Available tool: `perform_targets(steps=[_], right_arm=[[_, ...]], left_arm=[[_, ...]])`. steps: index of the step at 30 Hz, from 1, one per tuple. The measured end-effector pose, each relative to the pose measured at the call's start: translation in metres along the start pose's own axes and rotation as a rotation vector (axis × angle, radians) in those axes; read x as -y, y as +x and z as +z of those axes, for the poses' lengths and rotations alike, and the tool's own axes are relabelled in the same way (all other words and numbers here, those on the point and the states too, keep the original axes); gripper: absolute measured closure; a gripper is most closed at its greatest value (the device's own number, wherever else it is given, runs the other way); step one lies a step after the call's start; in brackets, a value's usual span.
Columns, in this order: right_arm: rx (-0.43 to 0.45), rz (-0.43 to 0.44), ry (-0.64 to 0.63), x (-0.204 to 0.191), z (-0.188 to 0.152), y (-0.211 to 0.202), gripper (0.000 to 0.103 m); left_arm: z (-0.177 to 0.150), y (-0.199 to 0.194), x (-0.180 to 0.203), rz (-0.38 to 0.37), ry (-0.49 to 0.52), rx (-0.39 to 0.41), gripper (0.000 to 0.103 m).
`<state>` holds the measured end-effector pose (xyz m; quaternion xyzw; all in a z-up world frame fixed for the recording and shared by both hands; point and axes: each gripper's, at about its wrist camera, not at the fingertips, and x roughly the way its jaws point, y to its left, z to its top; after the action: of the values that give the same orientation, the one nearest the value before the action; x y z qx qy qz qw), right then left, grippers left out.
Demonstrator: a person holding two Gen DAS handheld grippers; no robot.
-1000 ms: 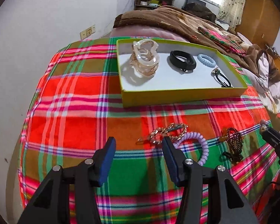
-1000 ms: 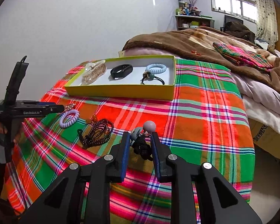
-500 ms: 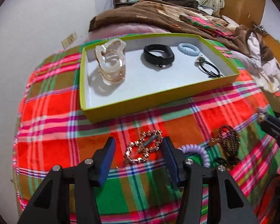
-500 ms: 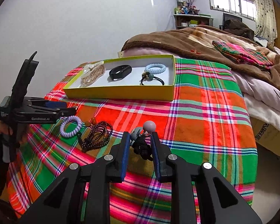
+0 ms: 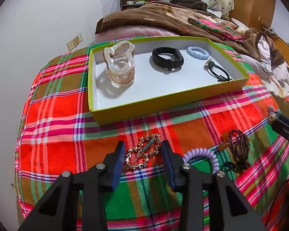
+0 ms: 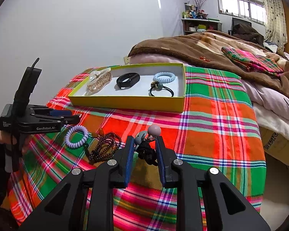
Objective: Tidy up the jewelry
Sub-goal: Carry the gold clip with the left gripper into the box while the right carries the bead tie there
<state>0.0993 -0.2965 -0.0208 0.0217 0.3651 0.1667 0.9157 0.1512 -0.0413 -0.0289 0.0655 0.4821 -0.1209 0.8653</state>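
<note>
A yellow-green tray (image 5: 163, 104) (image 6: 125, 104) holds a clear hair claw (image 5: 120, 63), a black band (image 5: 167, 57), a pale blue coil tie (image 5: 197, 52) and a black hair tie (image 5: 218, 71). My left gripper (image 5: 142, 154) is open around a gold chain bracelet (image 5: 142, 154) on the plaid cloth. My right gripper (image 6: 145, 150) is shut on a black hair tie with beads (image 6: 146, 150), held just above the cloth. A lilac coil tie (image 5: 202, 156) (image 6: 76, 136) and dark red beads (image 5: 239, 148) (image 6: 104, 148) lie between them.
The plaid cloth (image 6: 212, 127) covers a table next to a bed with a brown blanket (image 6: 202, 50). A white wall (image 5: 38, 28) runs along the left. The table edge drops off at the right (image 6: 260, 154).
My left gripper has moved forward so its open fingers now flank the gold chain bracelet. My right gripper has stayed in place, still holding the beaded hair tie.
</note>
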Motion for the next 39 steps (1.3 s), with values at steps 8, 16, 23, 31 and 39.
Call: perform_targets(steps=[8, 16, 23, 31, 39], right_arm=[[0.002, 0.003, 0.000, -0.002, 0.000, 0.000, 0.080], [0.010, 0.002, -0.007, -0.004, 0.003, -0.002, 0.080], [0.018, 0.003, -0.014, -0.008, 0.007, -0.004, 0.080], [0.038, -0.001, -0.029, -0.013, 0.016, -0.011, 0.080], [0.068, -0.005, -0.051, -0.020, 0.035, -0.012, 0.080]], left_arm=[[-0.003, -0.003, 0.000, -0.005, -0.019, 0.004, 0.064], [-0.002, -0.012, 0.002, -0.010, -0.027, 0.025, 0.064], [0.001, -0.022, 0.002, -0.012, -0.029, 0.050, 0.064], [0.007, -0.037, 0.001, -0.015, -0.033, 0.086, 0.064], [0.018, -0.057, 0.001, -0.017, -0.031, 0.142, 0.064]])
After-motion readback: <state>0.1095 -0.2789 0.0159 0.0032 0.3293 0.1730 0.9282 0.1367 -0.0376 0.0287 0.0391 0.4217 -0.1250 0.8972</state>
